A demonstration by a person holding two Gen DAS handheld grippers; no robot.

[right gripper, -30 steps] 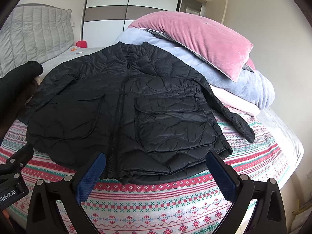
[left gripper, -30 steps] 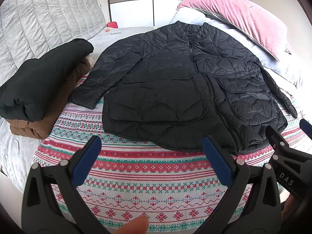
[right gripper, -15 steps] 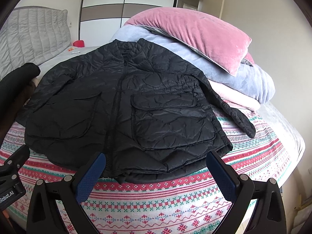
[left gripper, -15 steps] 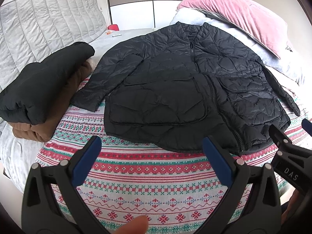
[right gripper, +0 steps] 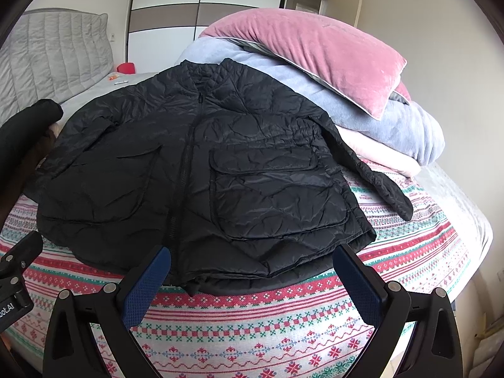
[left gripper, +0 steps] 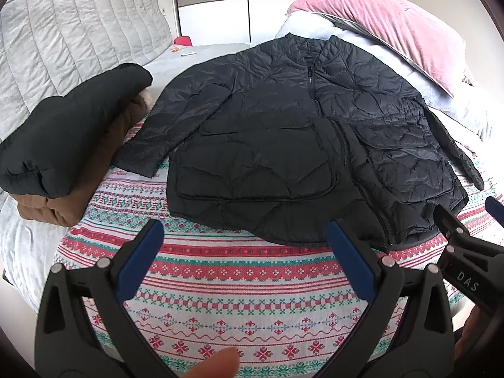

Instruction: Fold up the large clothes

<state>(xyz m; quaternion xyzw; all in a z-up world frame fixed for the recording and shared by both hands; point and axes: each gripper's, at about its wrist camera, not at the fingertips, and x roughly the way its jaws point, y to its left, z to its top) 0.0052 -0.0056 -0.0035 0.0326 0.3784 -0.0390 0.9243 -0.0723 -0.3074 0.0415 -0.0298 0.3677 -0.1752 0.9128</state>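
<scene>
One bed (left gripper: 37, 239) filled the room, with one patterned red, green and white blanket (left gripper: 252, 286) spread across its near part. On that blanket lay one black quilted jacket (left gripper: 283, 145), front up, zipped, both sleeves out to the sides, two big flap pockets showing. Right of it rose one heap of bedding: a pink pillow (right gripper: 318, 53) atop a grey-blue throw (right gripper: 371, 126). Left sat two folded garments, a black one (left gripper: 63, 132) over a brown one (left gripper: 69, 201). Two tongs hovered short of the hem, left gripper (left gripper: 249, 252) and right gripper (right gripper: 252, 280), each with blue pads wide apart, holding nothing.
</scene>
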